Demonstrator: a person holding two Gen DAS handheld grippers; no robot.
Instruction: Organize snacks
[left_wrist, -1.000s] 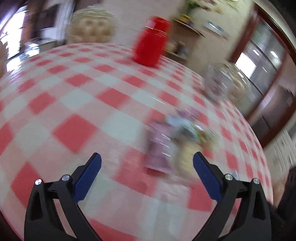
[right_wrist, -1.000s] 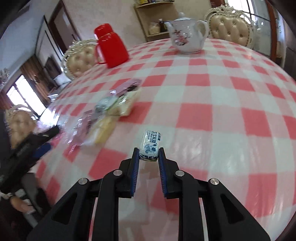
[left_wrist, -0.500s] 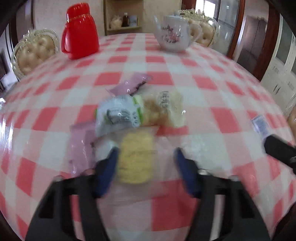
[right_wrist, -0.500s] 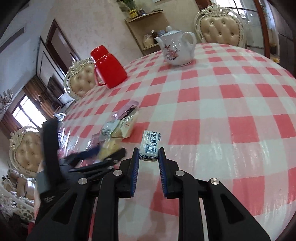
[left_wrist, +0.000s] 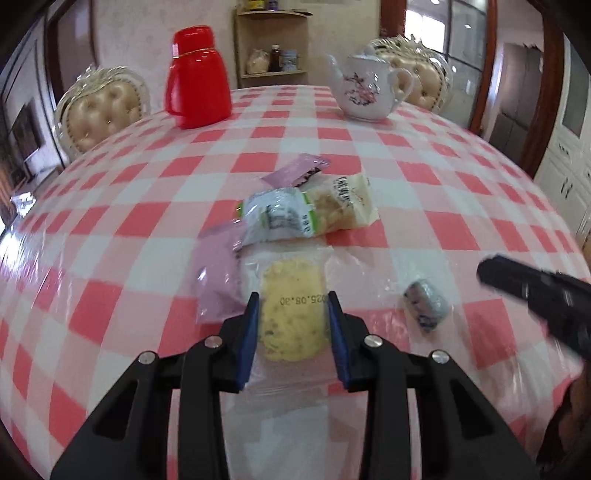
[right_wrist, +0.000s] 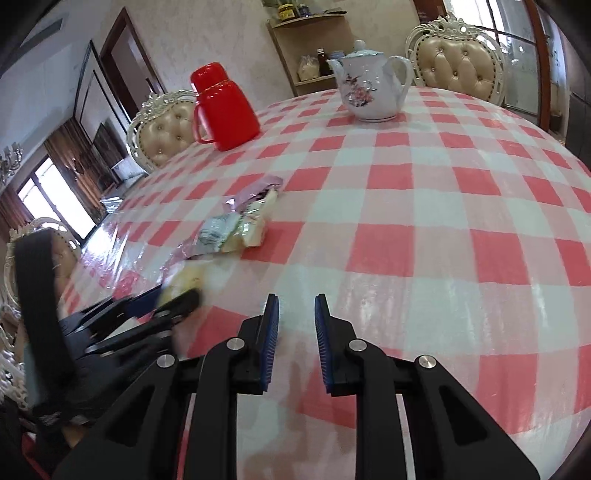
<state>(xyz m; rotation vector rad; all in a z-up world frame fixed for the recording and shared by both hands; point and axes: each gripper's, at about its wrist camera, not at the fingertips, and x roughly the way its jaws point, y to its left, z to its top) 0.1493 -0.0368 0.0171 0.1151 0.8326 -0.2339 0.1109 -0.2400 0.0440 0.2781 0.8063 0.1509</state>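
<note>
Yellow round biscuit (left_wrist: 291, 314) in crinkly clear wrap between closing blue fingers (left_wrist: 248, 334)

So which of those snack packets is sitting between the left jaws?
The clear packet with the round yellow cookie, nearest the camera; the pink, green-white and beige packets lie farther back.

I am closing the left gripper (left_wrist: 291, 306) on the yellow cookie packet (left_wrist: 291, 314); the small blue-wrapped snack (left_wrist: 425, 307) is lying just beside it.
</note>
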